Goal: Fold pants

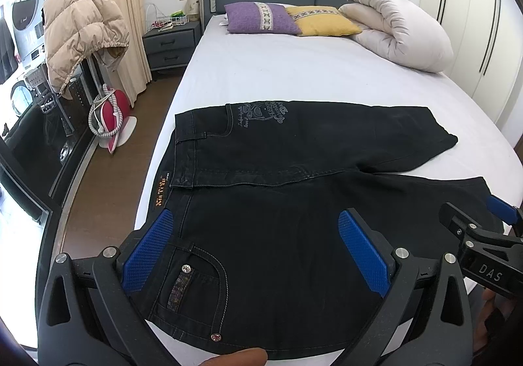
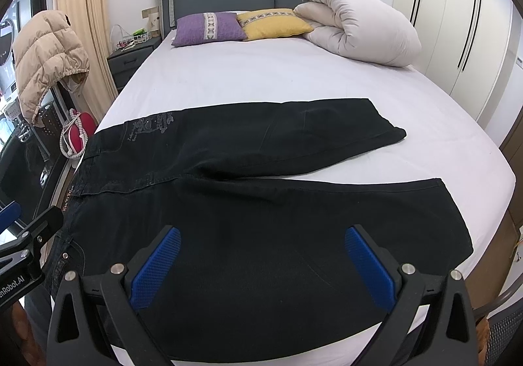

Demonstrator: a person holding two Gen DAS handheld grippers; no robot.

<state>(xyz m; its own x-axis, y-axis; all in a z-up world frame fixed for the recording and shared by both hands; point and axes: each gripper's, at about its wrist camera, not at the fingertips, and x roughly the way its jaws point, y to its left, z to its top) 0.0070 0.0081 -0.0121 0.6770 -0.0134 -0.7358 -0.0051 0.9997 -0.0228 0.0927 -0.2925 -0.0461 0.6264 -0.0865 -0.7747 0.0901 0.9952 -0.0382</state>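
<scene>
Black jeans (image 1: 294, 170) lie flat on the white bed sheet (image 1: 261, 72), waistband to the left, both legs spread out to the right. In the right wrist view the same jeans (image 2: 261, 202) show the two legs parted in a V. My left gripper (image 1: 258, 228) hovers open over the near hip and pocket, nothing between its blue pads (image 1: 147, 255). My right gripper (image 2: 261, 245) hangs open over the near leg, its blue pads (image 2: 369, 268) wide apart. The right gripper (image 1: 483, 235) also shows at the left view's right edge.
A purple pillow (image 1: 261, 18), a yellow pillow (image 1: 322, 19) and a rolled beige duvet (image 1: 398, 29) lie by the headboard. A nightstand (image 1: 171, 44), a beige puffer jacket (image 1: 81, 26) and a red iron (image 1: 109, 114) stand left of the bed. White wardrobes (image 2: 457, 23) line the right.
</scene>
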